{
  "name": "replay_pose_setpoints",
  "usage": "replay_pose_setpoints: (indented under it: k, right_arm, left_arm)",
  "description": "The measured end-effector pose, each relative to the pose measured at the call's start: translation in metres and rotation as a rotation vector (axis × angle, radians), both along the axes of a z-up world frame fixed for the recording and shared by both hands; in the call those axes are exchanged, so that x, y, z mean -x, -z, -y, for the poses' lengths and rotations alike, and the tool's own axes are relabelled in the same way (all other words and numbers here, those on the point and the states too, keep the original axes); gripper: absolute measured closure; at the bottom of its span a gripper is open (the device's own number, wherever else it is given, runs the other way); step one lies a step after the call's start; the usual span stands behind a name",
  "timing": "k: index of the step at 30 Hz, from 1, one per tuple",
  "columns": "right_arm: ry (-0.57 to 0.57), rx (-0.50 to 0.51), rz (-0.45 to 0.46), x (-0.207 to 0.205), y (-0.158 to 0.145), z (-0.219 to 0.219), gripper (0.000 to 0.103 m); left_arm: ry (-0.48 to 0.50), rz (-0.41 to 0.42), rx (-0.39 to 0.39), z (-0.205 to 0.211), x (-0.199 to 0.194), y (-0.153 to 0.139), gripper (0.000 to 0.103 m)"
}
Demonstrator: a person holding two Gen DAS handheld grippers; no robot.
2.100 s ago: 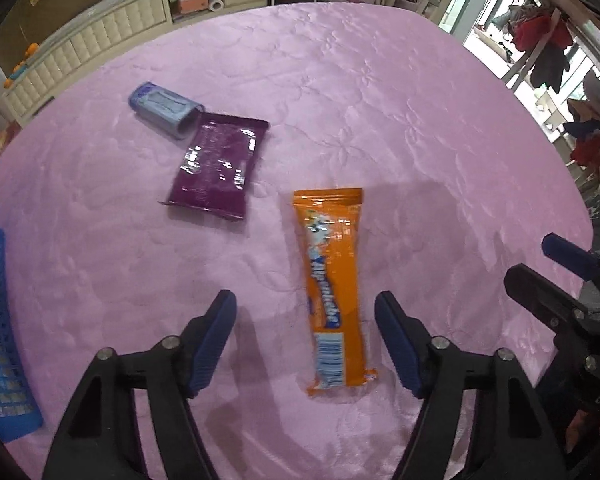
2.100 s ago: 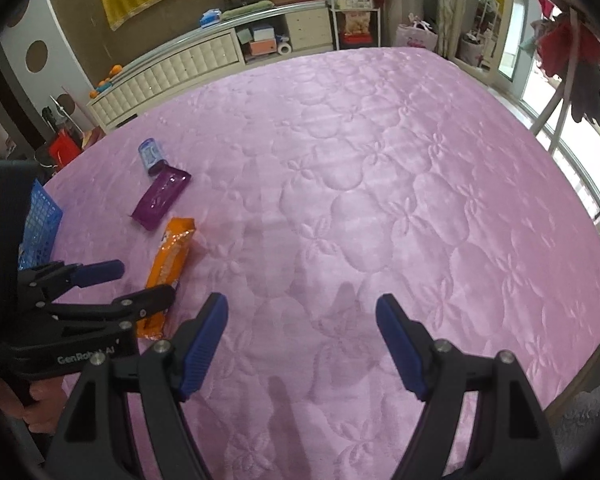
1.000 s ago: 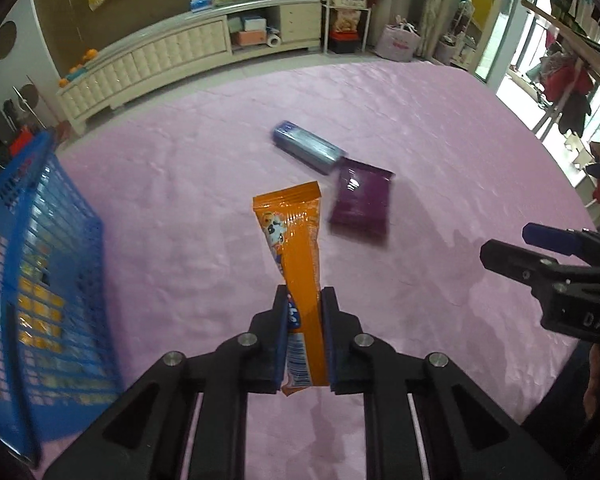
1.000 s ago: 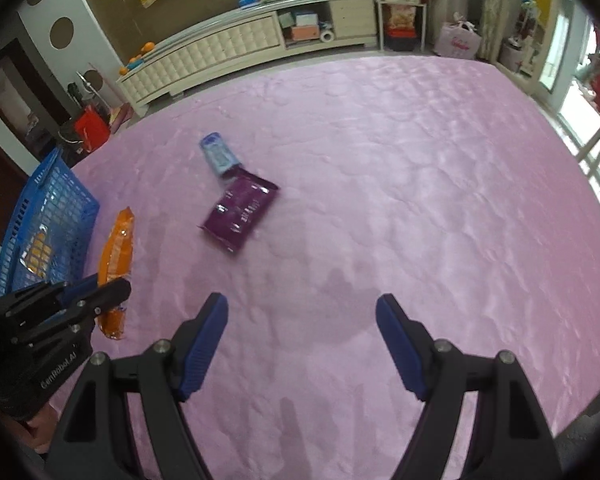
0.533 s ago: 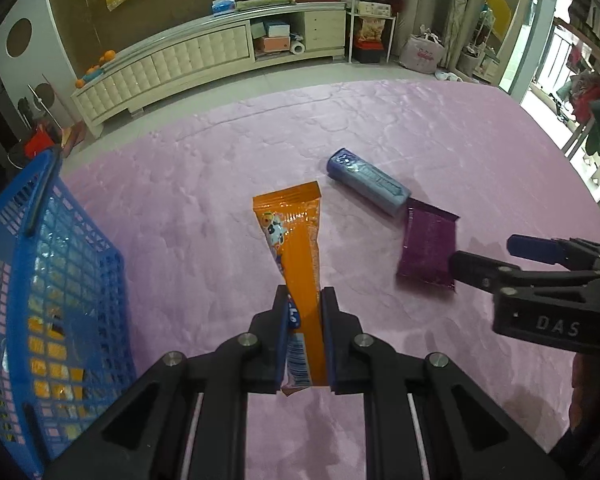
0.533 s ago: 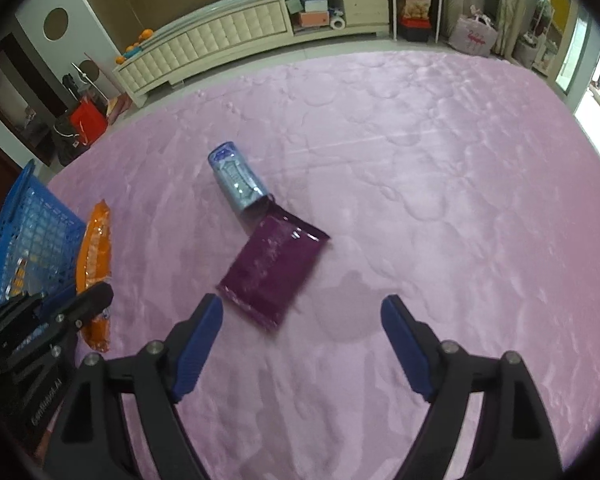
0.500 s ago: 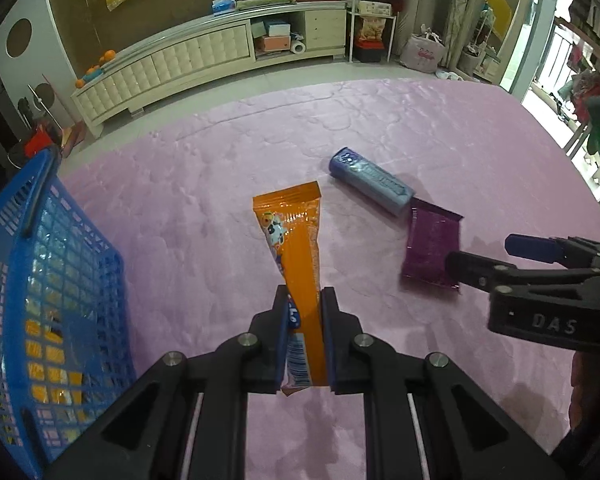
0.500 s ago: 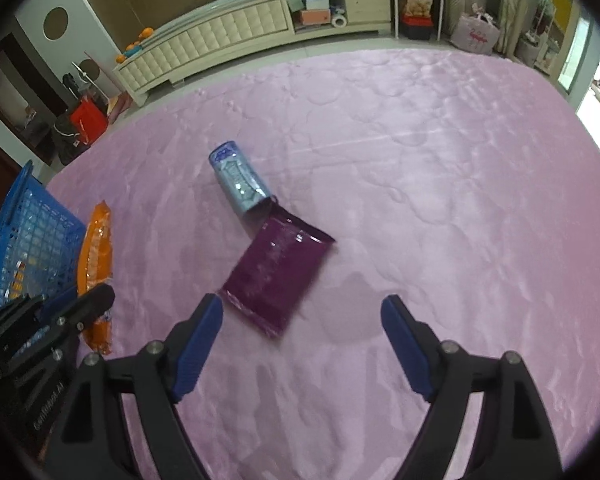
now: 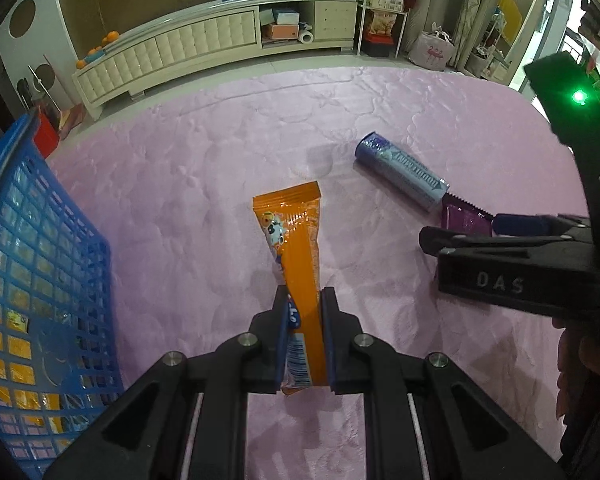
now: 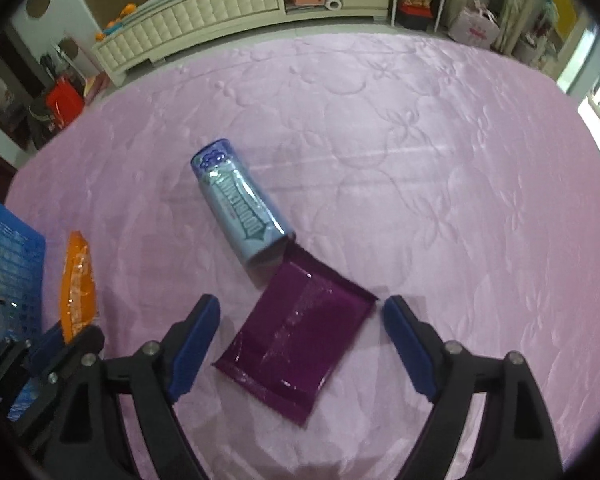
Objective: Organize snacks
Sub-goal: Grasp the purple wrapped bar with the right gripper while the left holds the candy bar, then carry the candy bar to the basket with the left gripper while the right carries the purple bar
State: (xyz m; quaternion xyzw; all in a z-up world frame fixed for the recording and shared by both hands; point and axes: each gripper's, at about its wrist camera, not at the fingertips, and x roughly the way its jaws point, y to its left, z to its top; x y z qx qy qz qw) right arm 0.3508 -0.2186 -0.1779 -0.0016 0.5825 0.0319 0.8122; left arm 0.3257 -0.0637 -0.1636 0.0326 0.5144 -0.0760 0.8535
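The left gripper [image 9: 303, 336] pinches an orange snack pack [image 9: 298, 264] by its lower end, beside the blue basket [image 9: 40, 280]; held so low, the pack could swing or slip. The right gripper [image 10: 300, 344], jaws wide, straddles a purple packet [image 10: 296, 344] touching a blue tube [image 10: 240, 204]; closing may nudge the tube. "DAS" shows on the right gripper; snack lettering is unreadable.

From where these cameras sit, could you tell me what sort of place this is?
Most likely a home living room. A long cream sideboard with open shelves lines the wall behind a pink quilted cloth, boxes and bags crowd the floor, and clothes seem to hang by the window.
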Motion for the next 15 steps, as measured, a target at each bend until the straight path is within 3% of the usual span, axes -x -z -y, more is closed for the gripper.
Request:
replay_pose_setpoints:
  k: [5,10,15]
  right_arm:
    - [-0.034,0.048,0.032,0.010,0.003,-0.009,0.021]
    - [-0.052,0.045,0.068,0.021,-0.001,-0.005,0.043]
    - [-0.048,0.009,0.061,0.030,-0.007,0.006,0.044]
  left_arm:
    - [-0.006,-0.011,0.003,-0.005,0.003,0.004,0.090]
    - [-0.011,-0.022,0.004,-0.005,0.012,0.007,0.090]
    - [-0.016,-0.024,0.012,-0.004,0.024,0.003,0.090]
